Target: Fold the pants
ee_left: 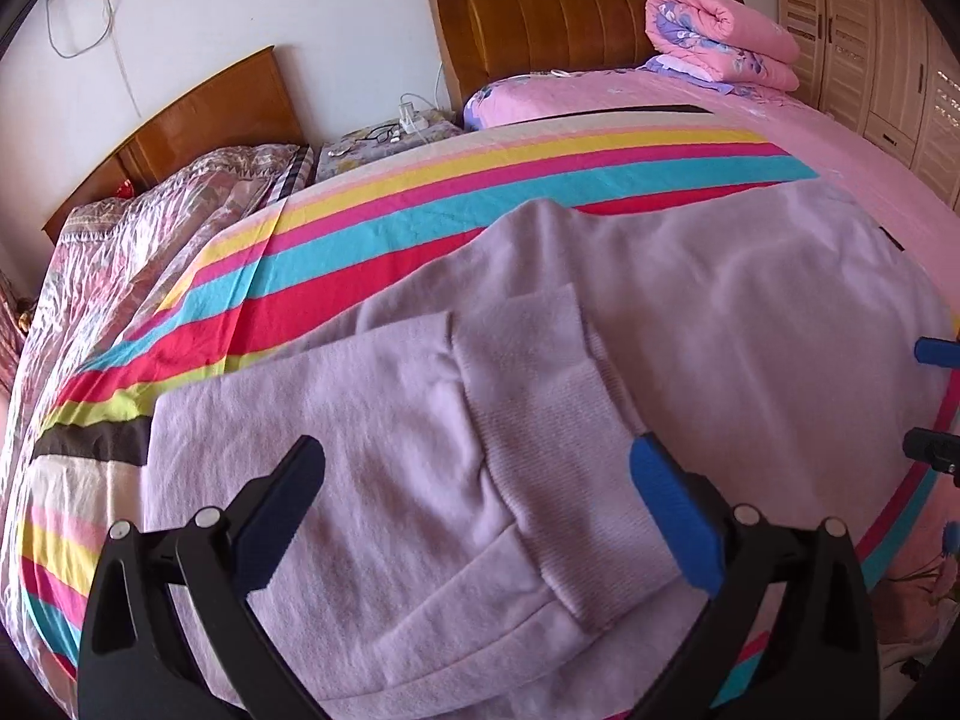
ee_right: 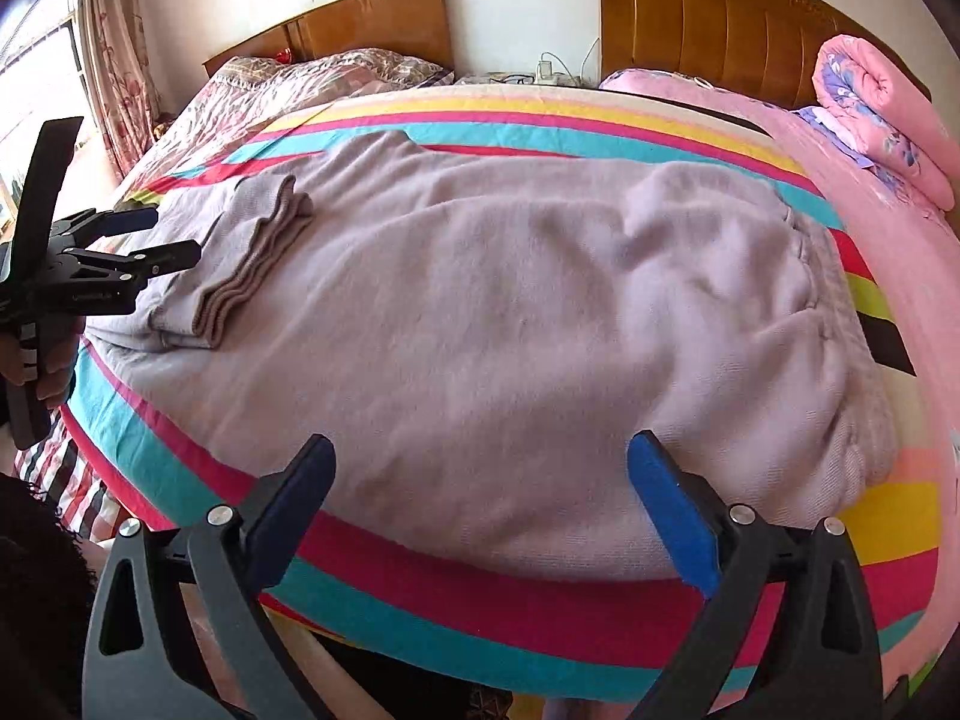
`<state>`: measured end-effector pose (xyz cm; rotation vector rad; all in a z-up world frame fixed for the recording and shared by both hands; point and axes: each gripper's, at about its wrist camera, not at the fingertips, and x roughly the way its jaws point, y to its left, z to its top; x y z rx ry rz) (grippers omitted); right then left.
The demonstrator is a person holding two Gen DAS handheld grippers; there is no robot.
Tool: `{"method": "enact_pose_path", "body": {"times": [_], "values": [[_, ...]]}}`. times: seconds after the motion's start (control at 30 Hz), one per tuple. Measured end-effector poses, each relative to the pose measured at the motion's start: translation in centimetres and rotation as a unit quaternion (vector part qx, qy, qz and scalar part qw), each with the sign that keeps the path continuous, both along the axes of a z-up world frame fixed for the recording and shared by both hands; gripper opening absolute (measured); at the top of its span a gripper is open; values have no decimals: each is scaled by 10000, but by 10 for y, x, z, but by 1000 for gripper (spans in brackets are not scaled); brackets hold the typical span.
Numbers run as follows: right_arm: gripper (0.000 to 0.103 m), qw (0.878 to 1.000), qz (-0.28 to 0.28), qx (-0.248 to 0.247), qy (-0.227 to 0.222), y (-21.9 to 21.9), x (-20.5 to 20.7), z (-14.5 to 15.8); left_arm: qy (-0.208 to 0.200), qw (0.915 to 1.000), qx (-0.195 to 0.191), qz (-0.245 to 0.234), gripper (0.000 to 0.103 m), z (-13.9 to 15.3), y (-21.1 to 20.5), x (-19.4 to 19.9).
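Lilac fleece pants (ee_right: 480,312) lie flat on striped blanket (ee_right: 420,600) near front edge of bed, ribbed cuffs (ee_right: 258,264) stacked at left end, waistband right. Left gripper (ee_left: 477,516) spread wide over cuffs; right gripper (ee_right: 480,504) spread wide, holding nothing.

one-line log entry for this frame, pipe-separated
stage: mid-fold | lilac pants flat on striped sheet | ribbed cuffs folded over leg | left gripper open above cuffs | right gripper open, empty
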<state>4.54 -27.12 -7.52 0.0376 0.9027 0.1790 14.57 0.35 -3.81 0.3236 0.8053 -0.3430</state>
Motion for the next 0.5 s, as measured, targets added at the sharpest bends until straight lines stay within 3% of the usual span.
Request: {"method": "enact_pose_path", "body": {"times": [0.13,0.3,0.43,0.5], "values": [[95,9988,-395,-92,-263,-22,26,15,-183,9979,-88,-621,102,26,-68,22],[95,9979,-414,-491,-126,-50,90,36,147,9950,420,-895,102,-12,-139,67],[95,9969,54,101,773,-82,152,17,445,9938,740,-697,102,-43,-153,91],[96,9942,65,231,1052,-95,173,-2,546,9954,507,-608,102,-51,-145,96]]}}
